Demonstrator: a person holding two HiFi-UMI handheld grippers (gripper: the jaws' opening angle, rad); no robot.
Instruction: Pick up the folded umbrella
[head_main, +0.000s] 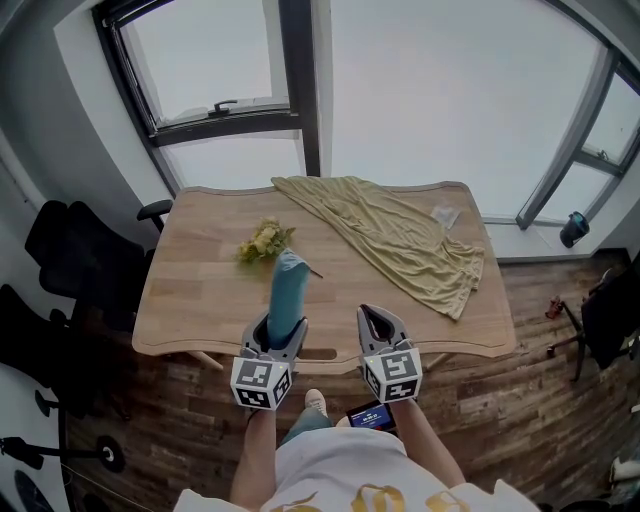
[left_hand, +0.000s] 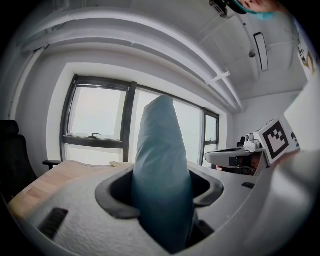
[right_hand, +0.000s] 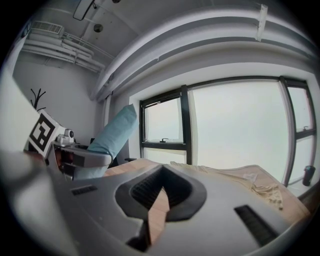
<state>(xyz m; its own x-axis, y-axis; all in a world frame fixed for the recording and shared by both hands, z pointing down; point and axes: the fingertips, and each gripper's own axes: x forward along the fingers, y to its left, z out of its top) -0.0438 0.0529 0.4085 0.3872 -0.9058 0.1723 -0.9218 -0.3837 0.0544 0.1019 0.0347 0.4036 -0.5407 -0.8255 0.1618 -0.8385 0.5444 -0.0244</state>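
1. The left hand-held gripper (head_main: 284, 328) squeezes the blue folded umbrella (head_main: 287, 295), which sticks up over the near edge of the desk (head_main: 200, 285).
2. The right hand-held gripper (head_main: 378, 318) is closed tight with nothing in it, just beside the left one.
3. A yellow cloth (head_main: 400, 235) and a small bunch of flowers (head_main: 265, 241) lie on the desk.

It looked like an office: black swivel chairs (head_main: 75, 260) stood at 9 o'clock of a wooden desk (head_main: 200, 300), tall dark-framed windows (head_main: 450, 100) filled 12 o'clock, above plank flooring (head_main: 520, 420)
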